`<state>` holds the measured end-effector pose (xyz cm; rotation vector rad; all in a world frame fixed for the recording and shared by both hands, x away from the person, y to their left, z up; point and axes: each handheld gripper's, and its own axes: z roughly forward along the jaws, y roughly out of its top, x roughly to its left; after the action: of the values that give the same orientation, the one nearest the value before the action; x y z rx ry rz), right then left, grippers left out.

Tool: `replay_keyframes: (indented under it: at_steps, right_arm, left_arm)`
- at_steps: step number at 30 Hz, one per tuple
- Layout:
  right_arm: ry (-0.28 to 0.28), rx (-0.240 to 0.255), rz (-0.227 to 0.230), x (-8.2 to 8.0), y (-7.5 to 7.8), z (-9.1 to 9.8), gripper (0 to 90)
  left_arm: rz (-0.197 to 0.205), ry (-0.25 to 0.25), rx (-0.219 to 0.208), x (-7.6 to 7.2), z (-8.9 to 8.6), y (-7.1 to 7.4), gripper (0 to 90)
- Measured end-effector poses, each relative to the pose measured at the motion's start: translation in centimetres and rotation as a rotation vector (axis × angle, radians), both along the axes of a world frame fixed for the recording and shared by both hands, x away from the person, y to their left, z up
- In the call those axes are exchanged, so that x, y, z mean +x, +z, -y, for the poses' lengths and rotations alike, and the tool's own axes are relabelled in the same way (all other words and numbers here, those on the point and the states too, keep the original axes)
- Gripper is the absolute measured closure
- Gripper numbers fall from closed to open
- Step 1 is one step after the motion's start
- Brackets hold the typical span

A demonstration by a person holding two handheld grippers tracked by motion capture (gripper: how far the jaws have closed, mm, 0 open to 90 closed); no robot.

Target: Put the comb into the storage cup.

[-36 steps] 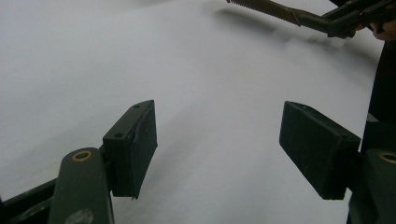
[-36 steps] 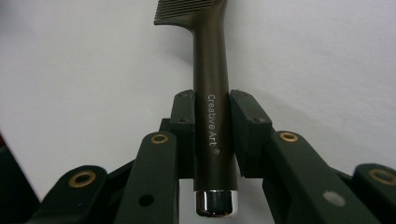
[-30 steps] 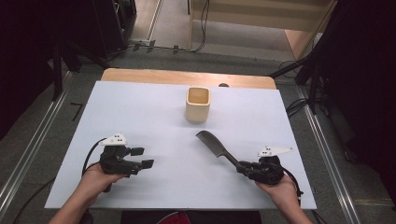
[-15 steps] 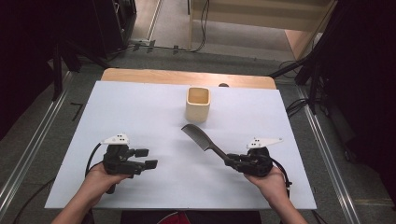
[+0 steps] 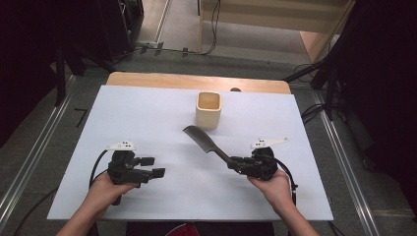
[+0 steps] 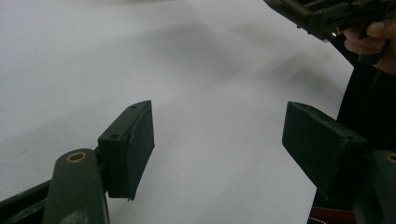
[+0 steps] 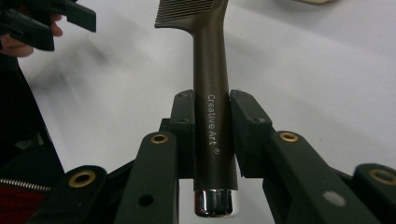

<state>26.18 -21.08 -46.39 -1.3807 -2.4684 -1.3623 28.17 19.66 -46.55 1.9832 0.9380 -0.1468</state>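
At the left of the high view, the left claw (image 5: 156,167) rests low over the white surface (image 5: 147,118), held in the person's left hand (image 5: 105,189) near the front edge, its jaws pointing toward the middle. In the left gripper view the two black pads (image 6: 135,140) stand wide apart with nothing but bare white sheet between them; the jaws have just been opening a little further, and they are empty.

Toward the middle, a dark brown comb (image 5: 204,140) lies at a slant above the surface, its toothed end pointing up and left toward a cream square cup (image 5: 209,109) that stands upright near the far edge. The comb's tip is just short of the cup; whether it hangs clear of the sheet or grazes it is hard to judge from above, though it looks raised.

At the right, the right claw (image 5: 233,162) is clamped on the comb's handle, held by the person's right hand (image 5: 273,184). The right gripper view shows the round handle (image 7: 212,121) squeezed between both pads, white lettering facing up, its shiny metal cap (image 7: 216,203) sticking out at the near end and the teeth (image 7: 184,10) running off the top edge. The left claw shows at the top left corner of that view, well apart from the comb.
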Motion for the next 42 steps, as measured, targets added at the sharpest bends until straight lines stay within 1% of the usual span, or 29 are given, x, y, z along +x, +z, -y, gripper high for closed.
replay_keyframes:
  at_steps: [1, 4, 5, 6, 8, 10, 11, 12, 15, 17, 19, 20, 21, 22, 25, 28, 29, 30, 32, 34, 35, 36, 37, 38, 39, 40, 42]
  right_arm:
    - [-0.001, 0.006, 0.000, 0.2, 0.0, -0.2, 70.3]
    - [0.003, 0.018, 0.001, 0.7, 0.0, -0.9, 70.3]
    - [0.013, 0.022, -0.004, 1.0, 0.0, -1.4, 70.3]
    - [0.013, 0.022, -0.004, 1.0, 0.0, -1.4, 70.3]
    - [0.019, 0.023, -0.006, 1.3, 0.0, -2.1, 70.3]
    - [0.016, 0.027, -0.009, 1.5, 0.0, -2.7, 70.3]
    - [0.017, 0.037, -0.019, 1.8, 0.0, -3.2, 70.3]
    - [0.017, 0.037, -0.019, 1.8, 0.0, -3.2, 70.3]
    - [0.018, 0.052, -0.026, 2.3, 0.0, -4.4, 70.3]
    - [0.018, 0.054, -0.027, 2.4, 0.0, -4.7, 70.3]
    - [0.018, 0.075, -0.030, 2.8, 0.2, -5.6, 70.3]
    - [0.018, 0.075, -0.030, 2.8, 0.2, -5.6, 70.3]
    - [0.014, 0.087, -0.032, 3.1, 0.3, -6.0, 70.3]
    - [0.014, 0.087, -0.032, 3.1, 0.3, -6.0, 70.3]
    - [0.003, 0.108, -0.046, 3.5, 0.1, -7.0, 70.3]
    - [-0.005, 0.114, -0.047, 3.6, 0.1, -7.3, 70.3]
    - [-0.014, 0.127, -0.057, 3.9, 0.0, -7.5, 70.3]
    - [-0.014, 0.127, -0.057, 3.9, 0.0, -7.5, 70.3]
    - [-0.029, 0.144, -0.066, 4.1, -0.2, -7.7, 70.3]
    - [-0.040, 0.155, -0.068, 4.3, -0.3, -7.9, 70.3]
    - [-0.046, 0.175, -0.076, 4.5, -0.4, -8.1, 70.3]
    - [-0.046, 0.175, -0.076, 4.5, -0.4, -8.1, 70.3]
    - [-0.054, 0.193, -0.085, 4.7, -0.6, -8.3, 70.3]
    - [-0.054, 0.193, -0.085, 4.7, -0.6, -8.3, 70.3]
    - [-0.061, 0.209, -0.090, 4.8, -0.7, -8.6, 70.3]
    - [-0.061, 0.209, -0.090, 4.8, -0.7, -8.6, 70.3]
    - [-0.066, 0.226, -0.092, 4.9, -0.9, -8.8, 70.3]
  left_arm:
    - [0.003, 0.004, 0.007, 0.0, 0.0, 0.0, 26.3]
    - [0.002, 0.015, 0.001, -0.1, 0.0, 0.1, 24.8]
    - [-0.003, 0.019, -0.003, -0.1, -0.1, 0.1, 23.6]
    - [-0.010, 0.025, -0.013, -0.1, -0.1, 0.1, 23.6]
    - [-0.017, 0.034, -0.018, -0.1, -0.2, 0.2, 23.6]
    - [-0.027, 0.051, -0.033, -0.2, -0.2, 0.3, 23.6]
    - [-0.029, 0.056, -0.038, -0.2, -0.3, 0.4, 23.9]
    - [-0.036, 0.063, -0.043, -0.1, -0.3, 0.4, 23.9]
    - [-0.046, 0.088, -0.040, 0.0, -0.1, 0.7, 24.7]
    - [-0.044, 0.092, -0.042, 0.0, 0.0, 0.8, 24.7]
    - [-0.032, 0.106, -0.045, 0.0, 0.1, 1.0, 25.7]
    - [-0.032, 0.106, -0.045, 0.0, 0.1, 1.0, 25.7]
    - [-0.029, 0.122, -0.052, 0.2, 0.1, 1.1, 25.7]
    - [-0.029, 0.122, -0.052, 0.2, 0.1, 1.1, 25.7]
    - [-0.027, 0.136, -0.057, 0.5, 0.3, 1.3, 25.7]
    - [-0.027, 0.146, -0.062, 0.7, 0.4, 1.4, 25.7]
    - [-0.027, 0.151, -0.063, 0.8, 0.5, 1.4, 25.7]
    - [-0.028, 0.154, -0.063, 0.9, 0.6, 1.5, 25.7]
    - [-0.026, 0.156, -0.059, 1.1, 0.8, 1.6, 25.7]
    - [-0.026, 0.162, -0.066, 1.4, 1.0, 1.7, 25.7]
    - [-0.027, 0.165, -0.067, 1.6, 1.2, 1.8, 25.7]
    - [-0.027, 0.165, -0.067, 1.6, 1.2, 1.8, 25.7]
    - [-0.031, 0.168, -0.073, 1.8, 1.3, 1.8, 25.7]
    - [-0.037, 0.173, -0.076, 1.9, 1.4, 1.8, 25.7]
    - [-0.039, 0.177, -0.078, 2.1, 1.5, 1.8, 25.7]
    - [-0.043, 0.181, -0.081, 2.2, 1.5, 1.8, 25.7]
    - [-0.047, 0.196, -0.086, 2.5, 1.6, 1.9, 25.7]
